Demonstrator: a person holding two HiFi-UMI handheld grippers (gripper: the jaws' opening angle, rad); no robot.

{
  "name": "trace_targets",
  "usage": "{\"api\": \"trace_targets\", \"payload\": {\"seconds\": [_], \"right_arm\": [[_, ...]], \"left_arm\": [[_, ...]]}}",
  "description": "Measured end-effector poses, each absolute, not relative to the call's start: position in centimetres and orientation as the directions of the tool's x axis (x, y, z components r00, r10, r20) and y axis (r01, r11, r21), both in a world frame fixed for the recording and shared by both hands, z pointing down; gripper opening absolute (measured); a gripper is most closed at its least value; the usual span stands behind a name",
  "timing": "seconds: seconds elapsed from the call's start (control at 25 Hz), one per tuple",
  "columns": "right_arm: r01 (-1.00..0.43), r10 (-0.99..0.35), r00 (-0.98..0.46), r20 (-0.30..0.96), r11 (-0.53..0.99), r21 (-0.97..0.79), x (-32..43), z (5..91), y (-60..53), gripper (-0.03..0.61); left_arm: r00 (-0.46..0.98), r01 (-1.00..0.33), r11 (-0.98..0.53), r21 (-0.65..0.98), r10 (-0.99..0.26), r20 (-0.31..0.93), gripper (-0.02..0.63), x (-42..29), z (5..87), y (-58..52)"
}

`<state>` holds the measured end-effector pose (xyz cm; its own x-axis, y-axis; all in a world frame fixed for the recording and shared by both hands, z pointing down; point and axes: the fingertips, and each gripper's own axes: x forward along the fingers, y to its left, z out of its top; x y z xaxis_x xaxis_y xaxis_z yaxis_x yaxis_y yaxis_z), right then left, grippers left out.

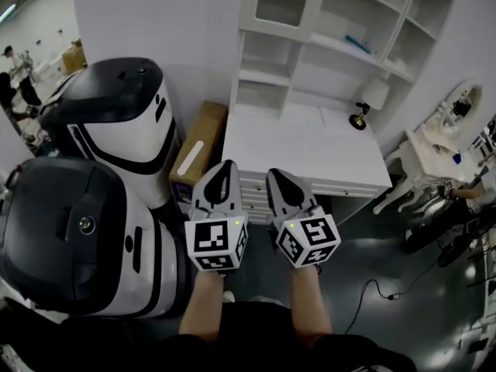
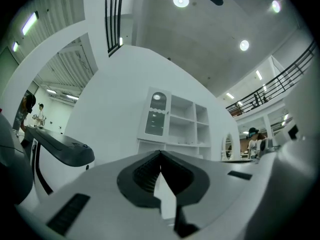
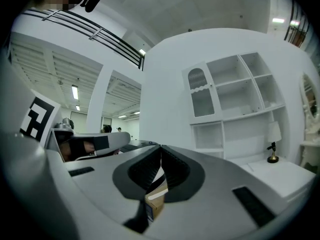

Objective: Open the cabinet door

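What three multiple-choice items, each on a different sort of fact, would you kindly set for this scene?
1. Where does the small lamp stand?
A. On the floor
B. On the white desk, toward its right end
C. On top of the shelves

2. What colour is the box standing left of the desk?
A. Brown
B. Blue
C. White

3. How do the jaws of the left gripper and the right gripper stand?
A. Both wide apart
B. Both together, with nothing held
C. The left closed on a door handle

Answers:
1 B, since the head view shows the lamp's base on the desk top near the right side.
2 A, since the head view shows plain brown cardboard.
3 B, since in each gripper view the jaw tips meet and only the background shows behind them.
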<state>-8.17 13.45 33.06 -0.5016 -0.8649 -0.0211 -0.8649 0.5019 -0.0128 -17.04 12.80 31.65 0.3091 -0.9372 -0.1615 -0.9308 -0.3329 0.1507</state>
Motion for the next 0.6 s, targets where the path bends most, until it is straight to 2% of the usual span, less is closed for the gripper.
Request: {"api": "trace_targets", "payload": {"seconds": [0.32,0.6], "right_arm": [[-0.910,-0.910,-0.414,-0.009,0.414,0.011,-5.1,33.0,12.5,0.020],[-0.920,-0.920,-0.392,-0.013,0.392,0.016,-4.1,32.9,11.0,0.020]], "left_arm": [[0.410,-0.884,-0.439,0.161,-0.893,-0.182,0.013,-13.7,31.3,11.3],[0.452,-0.865,-0.478,0.154,-0.874,-0.177,0.012,-11.9,31.3,9.7]]}}
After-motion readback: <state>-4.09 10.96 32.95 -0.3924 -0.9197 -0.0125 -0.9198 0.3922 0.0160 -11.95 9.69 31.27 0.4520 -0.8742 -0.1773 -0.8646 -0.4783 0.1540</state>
